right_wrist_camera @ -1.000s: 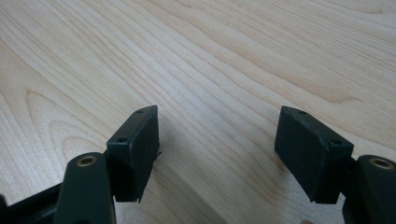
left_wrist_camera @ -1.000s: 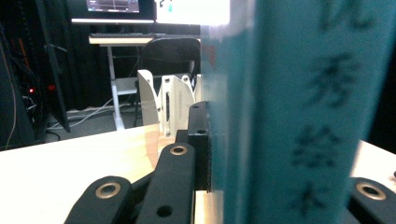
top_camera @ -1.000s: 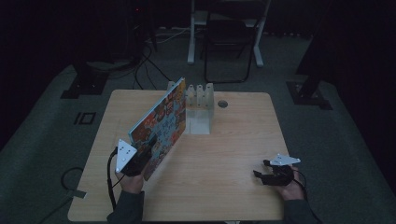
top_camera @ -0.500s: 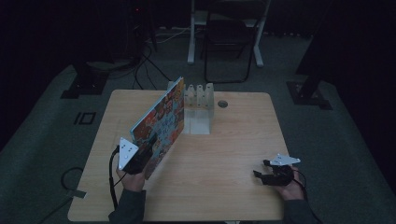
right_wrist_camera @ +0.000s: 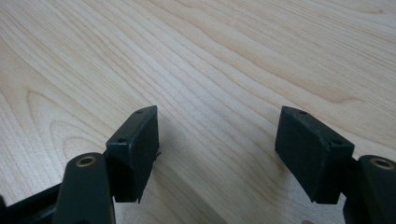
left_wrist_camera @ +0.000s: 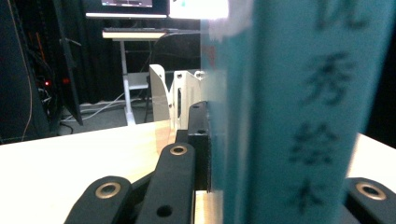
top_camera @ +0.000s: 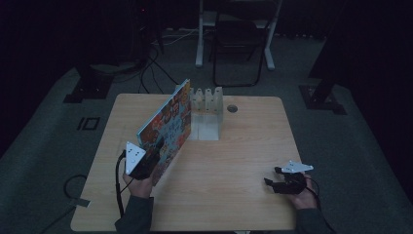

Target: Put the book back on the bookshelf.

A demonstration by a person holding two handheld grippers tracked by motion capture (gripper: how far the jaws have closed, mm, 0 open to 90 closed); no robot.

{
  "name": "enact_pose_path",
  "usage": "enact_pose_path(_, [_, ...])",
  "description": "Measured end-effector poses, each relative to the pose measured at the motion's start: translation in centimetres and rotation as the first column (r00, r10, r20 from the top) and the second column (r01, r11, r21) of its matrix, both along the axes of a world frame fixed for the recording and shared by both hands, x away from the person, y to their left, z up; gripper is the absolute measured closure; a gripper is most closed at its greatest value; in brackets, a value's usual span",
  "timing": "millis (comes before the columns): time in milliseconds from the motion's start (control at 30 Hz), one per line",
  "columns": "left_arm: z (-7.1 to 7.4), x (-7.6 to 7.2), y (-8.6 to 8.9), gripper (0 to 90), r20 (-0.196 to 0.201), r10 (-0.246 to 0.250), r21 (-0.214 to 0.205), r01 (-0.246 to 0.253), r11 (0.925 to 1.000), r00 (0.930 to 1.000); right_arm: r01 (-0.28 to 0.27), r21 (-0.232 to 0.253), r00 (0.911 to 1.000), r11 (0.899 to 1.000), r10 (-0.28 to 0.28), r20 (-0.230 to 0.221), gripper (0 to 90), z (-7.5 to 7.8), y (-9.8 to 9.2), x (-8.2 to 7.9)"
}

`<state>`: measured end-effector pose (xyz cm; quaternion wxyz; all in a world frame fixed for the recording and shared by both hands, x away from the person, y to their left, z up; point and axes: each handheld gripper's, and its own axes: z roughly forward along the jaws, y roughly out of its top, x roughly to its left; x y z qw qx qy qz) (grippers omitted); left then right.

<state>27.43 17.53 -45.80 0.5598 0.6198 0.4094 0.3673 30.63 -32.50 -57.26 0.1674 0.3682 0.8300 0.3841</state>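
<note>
High view: one colourful flat picture book (top_camera: 168, 127) stands tilted on the pale wooden table (top_camera: 234, 161), clamped at its near end by the left gripper (top_camera: 146, 163); one white slotted rack (top_camera: 207, 109) behind. Right gripper (top_camera: 280, 181) rests apart. Nothing shifted since earlier.
Left gripper view: pad presses the book's teal spine (left_wrist_camera: 299, 116).
Right gripper view: jaws spread, empty, over bare wood (right_wrist_camera: 219, 70).

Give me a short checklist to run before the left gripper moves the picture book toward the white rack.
1. Grip: the left gripper is shut on the picture book, at its near end: ok.
2. Book pose: it is held on edge, tilted, colourful cover facing right: ok.
3. Target: the white rack stands at the table's far edge, just past the book's far end, slots apparently empty: ok.
4. Which slot lines up with the book: cannot tell.
5. Right gripper: open, holding nothing, over bare table at the near right, away from the book: ok.
</note>
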Motion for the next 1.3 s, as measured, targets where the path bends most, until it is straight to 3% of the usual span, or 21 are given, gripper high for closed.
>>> enact_pose_path(767, [-0.2,1.0,-1.1,81.1,-0.001,0.077,-0.009,-0.077,0.997,0.997,0.0,0.002,1.0,1.0,0.0,-0.002,29.7,0.0,0.0,0.0])
enact_pose_path(1300, [-0.3,1.8,-2.0,81.1,-0.004,0.096,0.0,-0.096,0.9954,0.9953,0.0,0.002,1.0,1.0,0.0,-0.002,29.7,0.0,0.0,0.0])
